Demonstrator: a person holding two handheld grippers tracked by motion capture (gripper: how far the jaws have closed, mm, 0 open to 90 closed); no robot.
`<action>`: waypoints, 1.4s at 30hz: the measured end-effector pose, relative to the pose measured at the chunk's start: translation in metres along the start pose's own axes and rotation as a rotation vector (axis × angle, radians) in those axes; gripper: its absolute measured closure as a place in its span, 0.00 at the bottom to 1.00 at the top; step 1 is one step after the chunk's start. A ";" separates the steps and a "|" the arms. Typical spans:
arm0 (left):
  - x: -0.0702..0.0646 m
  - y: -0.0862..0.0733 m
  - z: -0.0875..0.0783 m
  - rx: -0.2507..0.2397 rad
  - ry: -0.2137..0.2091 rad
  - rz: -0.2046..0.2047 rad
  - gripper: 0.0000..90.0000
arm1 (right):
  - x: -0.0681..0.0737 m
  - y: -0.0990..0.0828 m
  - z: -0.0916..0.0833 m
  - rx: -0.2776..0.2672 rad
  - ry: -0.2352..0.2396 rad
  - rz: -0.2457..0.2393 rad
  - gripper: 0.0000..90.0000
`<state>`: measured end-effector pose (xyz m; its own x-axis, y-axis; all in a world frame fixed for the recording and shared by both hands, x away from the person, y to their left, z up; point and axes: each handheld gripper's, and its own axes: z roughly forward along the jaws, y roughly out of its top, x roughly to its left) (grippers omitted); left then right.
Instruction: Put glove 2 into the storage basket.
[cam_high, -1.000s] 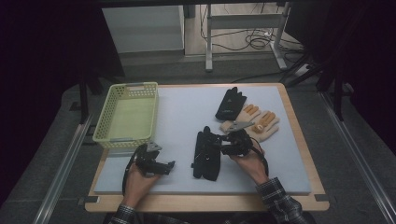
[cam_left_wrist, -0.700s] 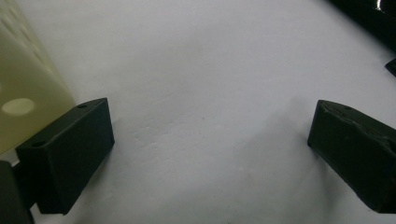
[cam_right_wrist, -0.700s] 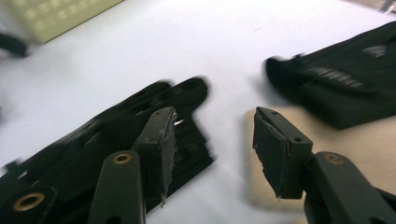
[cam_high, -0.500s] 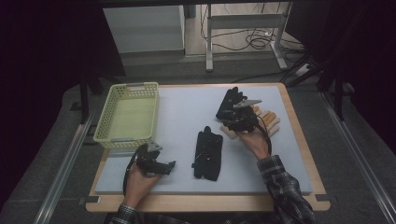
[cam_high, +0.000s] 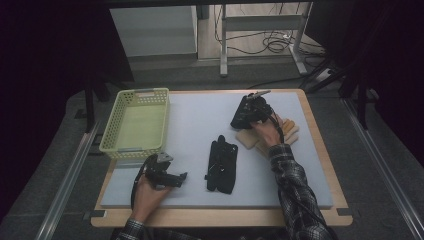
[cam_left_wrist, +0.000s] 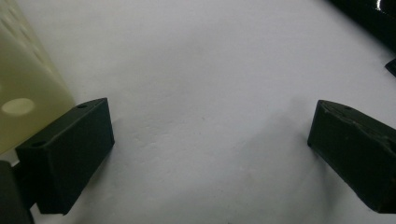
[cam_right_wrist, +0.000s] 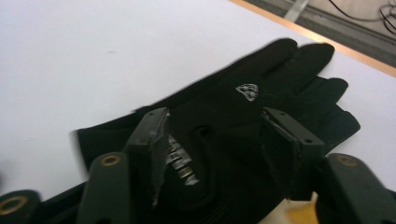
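The right gripper (cam_right_wrist: 212, 154) hung over the far black glove (cam_right_wrist: 243, 121), which lay flat on the white mat (cam_right_wrist: 70, 56) between and beneath its jaws; they had just been opening, not pinching it. The left gripper (cam_left_wrist: 210, 154) rested with jaws spread beside the green basket (cam_high: 135, 122).

Far black glove (cam_high: 243, 114) and tan glove (cam_high: 289, 131) largely hidden beneath the right hand (cam_high: 265, 131).

Your right gripper (cam_right_wrist: 212, 154) has matt black plastic jaws over a black cloth glove (cam_right_wrist: 243, 121) with a small silver logo. The table mat (cam_high: 200, 125) looks smooth and matt; the basket (cam_high: 135, 125) is perforated yellow-green plastic.
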<state>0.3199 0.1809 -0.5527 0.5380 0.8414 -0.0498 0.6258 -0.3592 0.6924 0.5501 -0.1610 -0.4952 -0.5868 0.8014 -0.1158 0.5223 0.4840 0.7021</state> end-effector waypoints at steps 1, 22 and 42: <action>0.000 0.000 0.000 0.000 0.000 0.000 0.01 | -0.003 0.000 0.006 0.012 -0.001 0.004 0.41; 0.000 0.000 0.000 0.000 0.000 0.000 0.01 | 0.000 0.002 0.023 0.080 -0.005 0.015 0.94; 0.000 0.000 0.000 0.000 0.001 0.000 0.01 | 0.037 0.008 -0.066 -0.105 0.105 -0.027 0.94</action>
<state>0.3198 0.1808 -0.5527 0.5373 0.8419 -0.0493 0.6261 -0.3590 0.6922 0.4912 -0.1511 -0.4474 -0.6641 0.7448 -0.0651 0.4416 0.4609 0.7697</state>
